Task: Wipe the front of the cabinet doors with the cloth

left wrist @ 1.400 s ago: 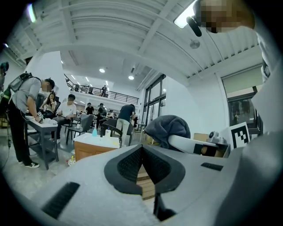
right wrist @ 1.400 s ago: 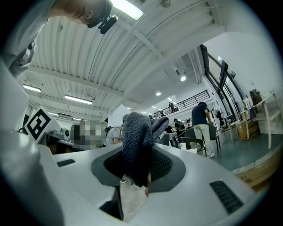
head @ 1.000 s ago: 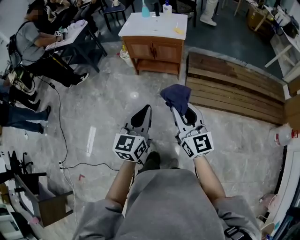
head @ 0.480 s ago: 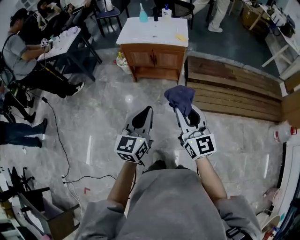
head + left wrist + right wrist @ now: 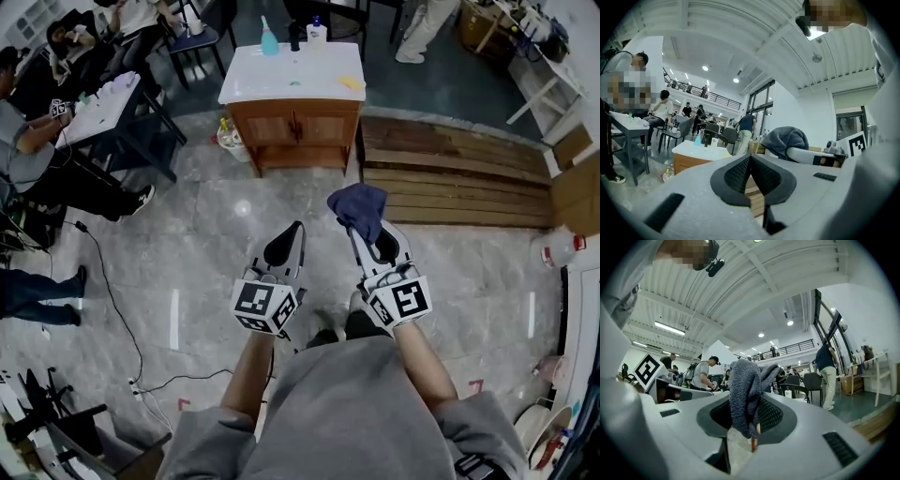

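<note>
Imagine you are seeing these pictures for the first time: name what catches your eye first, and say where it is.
First comes the dark blue cloth, bunched in the shut jaws of the right gripper at the centre of the head view. Beside it the left gripper is shut and empty. Ahead, across the grey floor, stands the wooden cabinet with its white top, apart from both grippers.

the cloth [image 5: 746, 390] nipped in the right gripper [image 5: 749, 432] is a soft, nubbly knit, matt grey-blue, set against a smooth matt grey plastic shell and finely ribbed black pads [image 5: 776, 416]; the left gripper [image 5: 751, 161] has the same finish. well ahead of both claws the cabinet [image 5: 295, 127] is varnished reddish wood under a smooth white top [image 5: 291, 73]. the floor [image 5: 187, 244] below them is glossy marbled stone, and the planks [image 5: 450, 178] ahead-right of the right claw are matt wood.
</note>
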`<state>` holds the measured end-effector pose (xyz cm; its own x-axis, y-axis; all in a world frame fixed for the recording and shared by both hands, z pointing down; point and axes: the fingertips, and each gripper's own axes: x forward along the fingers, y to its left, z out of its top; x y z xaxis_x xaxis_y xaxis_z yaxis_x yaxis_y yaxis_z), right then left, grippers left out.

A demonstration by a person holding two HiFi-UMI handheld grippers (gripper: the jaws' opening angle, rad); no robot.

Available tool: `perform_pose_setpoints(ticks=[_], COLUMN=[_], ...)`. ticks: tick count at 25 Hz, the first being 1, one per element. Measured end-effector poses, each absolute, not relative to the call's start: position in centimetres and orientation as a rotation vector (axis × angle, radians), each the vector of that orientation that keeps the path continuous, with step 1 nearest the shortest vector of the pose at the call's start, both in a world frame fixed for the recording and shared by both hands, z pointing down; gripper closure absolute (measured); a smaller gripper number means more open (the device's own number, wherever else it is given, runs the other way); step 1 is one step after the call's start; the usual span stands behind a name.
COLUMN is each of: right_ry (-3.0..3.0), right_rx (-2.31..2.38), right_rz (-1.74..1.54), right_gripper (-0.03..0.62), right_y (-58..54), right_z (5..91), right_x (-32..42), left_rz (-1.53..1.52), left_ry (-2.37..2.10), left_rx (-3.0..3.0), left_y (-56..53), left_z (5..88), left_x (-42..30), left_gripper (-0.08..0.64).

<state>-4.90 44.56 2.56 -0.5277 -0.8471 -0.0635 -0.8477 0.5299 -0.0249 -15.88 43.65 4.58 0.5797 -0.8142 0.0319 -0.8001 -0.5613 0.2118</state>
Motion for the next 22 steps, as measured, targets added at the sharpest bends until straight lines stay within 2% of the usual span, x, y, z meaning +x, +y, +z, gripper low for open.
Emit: perform_pose_setpoints(ticks=[10, 22], right_ry=[2.665, 2.679], right_rx=[-1.562, -1.517], right_rz=[-0.085, -0.134], right_gripper=[0.486, 0.486], right_y=[40.5, 27.0], right_z=[5.3, 7.0], right_x=[-2.5, -0.9], left_rz=[-0.051, -0.015], left_ry=[-1.308, -1.312], left_rx=[2.550, 2.521], left_y=[39.7, 27.2], left_z=[7.8, 8.9], left_x=[-14.6, -11.7], left_gripper=[0.554, 0.554])
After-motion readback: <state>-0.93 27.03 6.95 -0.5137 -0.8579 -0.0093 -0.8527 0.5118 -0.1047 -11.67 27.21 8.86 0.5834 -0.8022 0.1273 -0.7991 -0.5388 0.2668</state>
